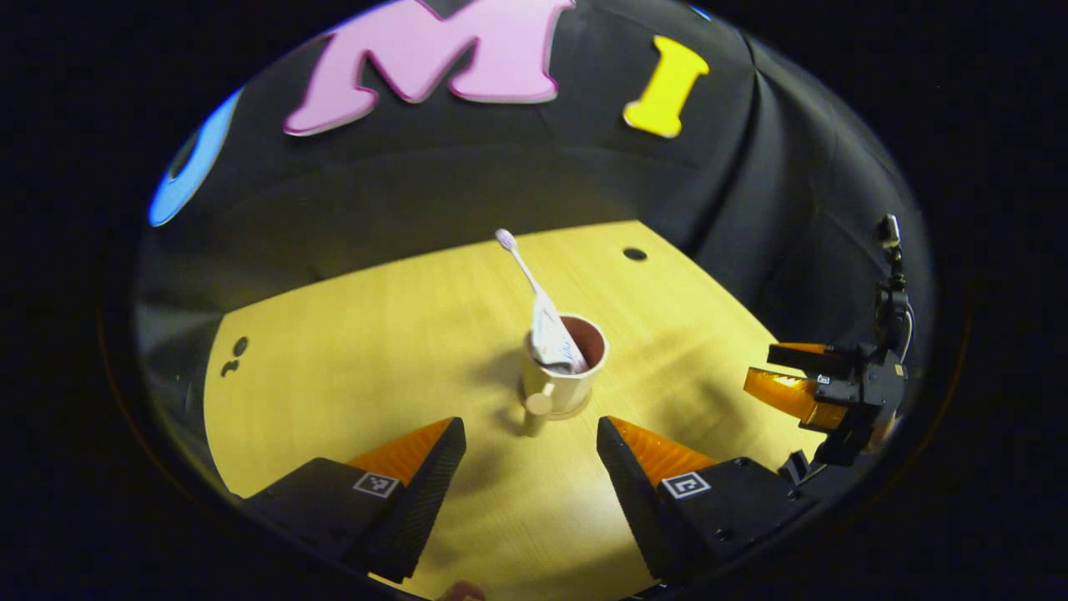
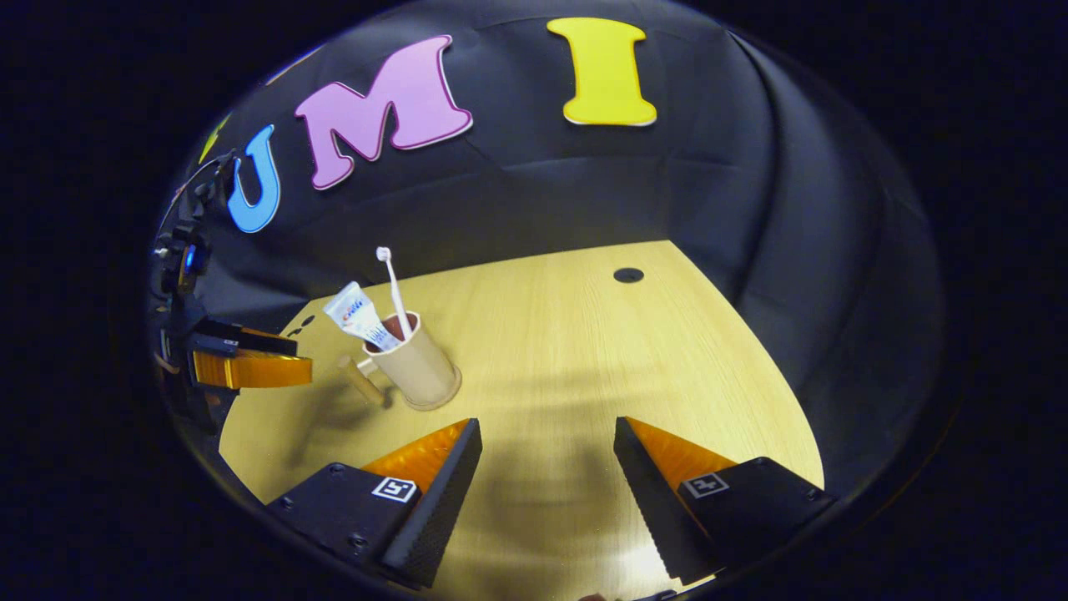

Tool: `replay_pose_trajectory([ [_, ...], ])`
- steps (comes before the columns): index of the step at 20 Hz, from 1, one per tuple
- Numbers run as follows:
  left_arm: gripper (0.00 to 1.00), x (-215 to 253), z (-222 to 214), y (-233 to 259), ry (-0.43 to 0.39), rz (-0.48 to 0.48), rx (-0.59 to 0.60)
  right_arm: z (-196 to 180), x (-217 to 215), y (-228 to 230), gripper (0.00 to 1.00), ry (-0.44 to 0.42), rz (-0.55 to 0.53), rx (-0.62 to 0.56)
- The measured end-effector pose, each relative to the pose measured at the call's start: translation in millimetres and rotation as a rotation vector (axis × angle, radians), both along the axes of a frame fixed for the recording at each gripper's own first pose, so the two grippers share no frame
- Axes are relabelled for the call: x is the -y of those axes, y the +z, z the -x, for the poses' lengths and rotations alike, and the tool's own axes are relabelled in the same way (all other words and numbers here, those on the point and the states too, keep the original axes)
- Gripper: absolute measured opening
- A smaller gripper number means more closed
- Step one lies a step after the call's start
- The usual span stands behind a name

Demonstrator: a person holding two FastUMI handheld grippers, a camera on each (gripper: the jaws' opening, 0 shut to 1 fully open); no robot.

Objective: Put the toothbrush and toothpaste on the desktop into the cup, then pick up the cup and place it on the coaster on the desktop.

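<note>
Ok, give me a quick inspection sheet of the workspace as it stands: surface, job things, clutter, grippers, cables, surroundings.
Surface: light wood desktop with a round dark hole near the far edge.
Job's things: cup upright on a round base that looks like the coaster; toothbrush and toothpaste stand in it, leaning.
Clutter: nothing seen.
Grippers: left gripper open, facing the cup and clear of it; right gripper open over bare desktop, holding nothing.
Cables: a thin wire runs along the right gripper's body.
Surroundings: black cloth wall behind the desktop.
</note>
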State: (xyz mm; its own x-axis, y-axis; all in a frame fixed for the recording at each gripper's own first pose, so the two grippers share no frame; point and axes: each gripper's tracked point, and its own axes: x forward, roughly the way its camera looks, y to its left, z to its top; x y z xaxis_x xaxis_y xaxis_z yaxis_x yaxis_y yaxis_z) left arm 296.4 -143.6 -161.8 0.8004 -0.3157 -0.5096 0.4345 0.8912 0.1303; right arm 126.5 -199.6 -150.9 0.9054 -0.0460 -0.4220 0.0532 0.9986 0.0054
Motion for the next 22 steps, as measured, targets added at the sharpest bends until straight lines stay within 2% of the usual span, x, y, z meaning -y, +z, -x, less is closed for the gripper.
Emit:
replay_pose_trajectory([
  [4,0.98,-30,29,21,0.116,0.088,0.208,5,-34,33,0.98,0.029,-0.005,0.065],
  [8,0.98,-55,60,35,0.205,0.155,0.366,26,-68,58,0.98,0.060,0.009,0.115],
  [11,0.98,-57,81,35,0.252,0.211,0.465,48,-97,73,0.98,0.089,0.012,0.140],
  [12,0.95,-60,87,35,0.266,0.216,0.490,55,-105,79,0.98,0.096,0.015,0.155],
  [16,0.98,-53,101,14,0.305,0.226,0.574,86,-133,104,0.98,0.128,0.035,0.215],
  [17,0.94,-53,104,8,0.313,0.236,0.587,92,-140,112,0.98,0.133,0.037,0.237],
  [19,0.98,-61,108,-4,0.332,0.262,0.609,108,-151,126,0.98,0.131,0.031,0.283],
  [22,0.98,-81,140,-1,0.348,0.284,0.630,136,-166,130,0.98,0.122,0.013,0.308],
])
